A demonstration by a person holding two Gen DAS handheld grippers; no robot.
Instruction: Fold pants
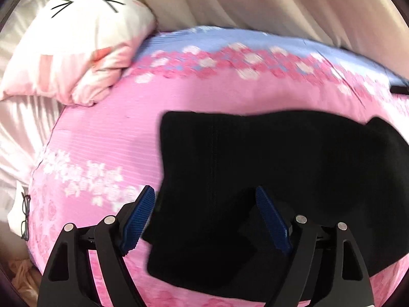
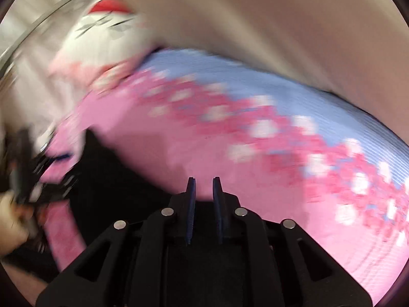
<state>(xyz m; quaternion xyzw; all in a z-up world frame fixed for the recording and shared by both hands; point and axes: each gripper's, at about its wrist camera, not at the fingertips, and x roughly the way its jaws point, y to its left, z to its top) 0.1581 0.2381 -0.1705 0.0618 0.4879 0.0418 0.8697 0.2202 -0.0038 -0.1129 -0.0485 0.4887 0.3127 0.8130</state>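
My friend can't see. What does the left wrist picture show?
Black pants lie folded on a pink flowered bedspread, with the open left gripper over their near edge, one of its fingers on each side. A cat-face pillow sits far left.

Bright, fisheye-warped; right view perhaps motion-blurred
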